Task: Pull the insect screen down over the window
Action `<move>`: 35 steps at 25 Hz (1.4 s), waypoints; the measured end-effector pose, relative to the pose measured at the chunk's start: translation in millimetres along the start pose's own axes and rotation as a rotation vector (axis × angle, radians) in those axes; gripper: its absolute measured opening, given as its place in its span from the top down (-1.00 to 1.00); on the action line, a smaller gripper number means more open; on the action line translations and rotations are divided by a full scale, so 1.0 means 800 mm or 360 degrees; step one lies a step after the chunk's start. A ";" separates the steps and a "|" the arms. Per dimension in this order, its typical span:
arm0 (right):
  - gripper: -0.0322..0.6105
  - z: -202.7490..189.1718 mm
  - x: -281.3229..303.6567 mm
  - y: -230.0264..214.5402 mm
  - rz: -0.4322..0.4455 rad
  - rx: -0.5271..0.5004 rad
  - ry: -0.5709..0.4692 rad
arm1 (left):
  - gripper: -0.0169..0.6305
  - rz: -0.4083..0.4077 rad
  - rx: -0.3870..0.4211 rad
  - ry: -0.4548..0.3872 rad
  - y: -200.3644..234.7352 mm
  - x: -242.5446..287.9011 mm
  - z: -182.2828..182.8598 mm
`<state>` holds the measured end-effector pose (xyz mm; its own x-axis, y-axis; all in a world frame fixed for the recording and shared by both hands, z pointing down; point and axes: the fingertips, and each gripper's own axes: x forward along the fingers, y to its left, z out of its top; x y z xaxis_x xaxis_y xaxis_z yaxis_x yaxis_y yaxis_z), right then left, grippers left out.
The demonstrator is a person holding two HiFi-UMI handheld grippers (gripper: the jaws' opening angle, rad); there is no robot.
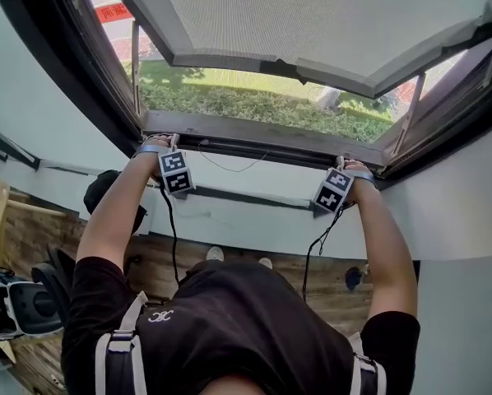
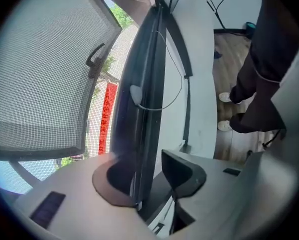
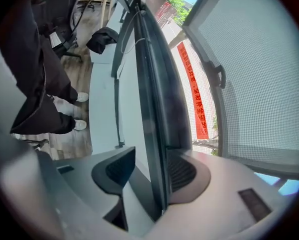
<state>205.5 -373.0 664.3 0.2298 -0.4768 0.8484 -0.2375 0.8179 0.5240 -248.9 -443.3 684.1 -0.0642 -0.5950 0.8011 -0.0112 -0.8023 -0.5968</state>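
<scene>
Jaws apart on the left hand-held gripper (image 2: pixel 150 180) & right hand-held gripper (image 3: pixel 150 178): both straddle the dark rail (image 1: pixel 254 135) at the lower edge of the window (image 1: pixel 65 56), not clamping. The insect screen (image 1: pixel 312 15) is swung out beyond it. Risk: w/o a firm grip, the rail slips free.

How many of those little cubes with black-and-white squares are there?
2. One black-and-white marker cube is on the left gripper, the other cube is on the right gripper. None seems hidden.
</scene>
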 end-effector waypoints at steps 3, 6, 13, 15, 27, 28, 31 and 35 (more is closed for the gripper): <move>0.26 -0.001 0.005 0.007 -0.0027 0.0004 0.0075 | 0.40 0.0043 0.0035 0.0016 0.000 0.008 0.002; 0.17 0.005 0.008 0.004 -0.0123 0.0031 0.0156 | 0.63 0.0103 0.0145 0.0063 0.008 0.013 -0.001; 0.17 0.005 0.010 -0.004 -0.0240 0.0087 0.0010 | 0.50 0.0170 -0.0095 -0.0082 0.008 0.008 0.005; 0.18 0.009 0.006 -0.006 -0.0262 0.0123 -0.0051 | 0.50 0.0201 -0.0111 -0.0092 0.013 0.006 0.003; 0.88 0.049 -0.085 -0.053 -0.0398 0.1013 -0.0796 | 0.90 0.0218 -0.1178 -0.0586 0.074 -0.079 0.036; 0.88 0.053 -0.096 -0.060 -0.0398 0.1137 -0.0892 | 0.90 0.0218 -0.1303 -0.0674 0.085 -0.094 0.044; 0.89 0.061 -0.146 -0.092 -0.0448 0.1542 -0.1192 | 0.90 0.0264 -0.1659 -0.0941 0.118 -0.154 0.063; 0.89 0.070 -0.229 -0.119 -0.0641 0.1856 -0.1521 | 0.91 0.0464 -0.2073 -0.1279 0.150 -0.246 0.064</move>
<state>133.0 -381.1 463.1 -0.0998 -0.9856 0.1364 -0.9882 0.1142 0.1020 -186.7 -424.8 456.9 0.3089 -0.9268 0.2135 -0.9475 -0.3193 -0.0151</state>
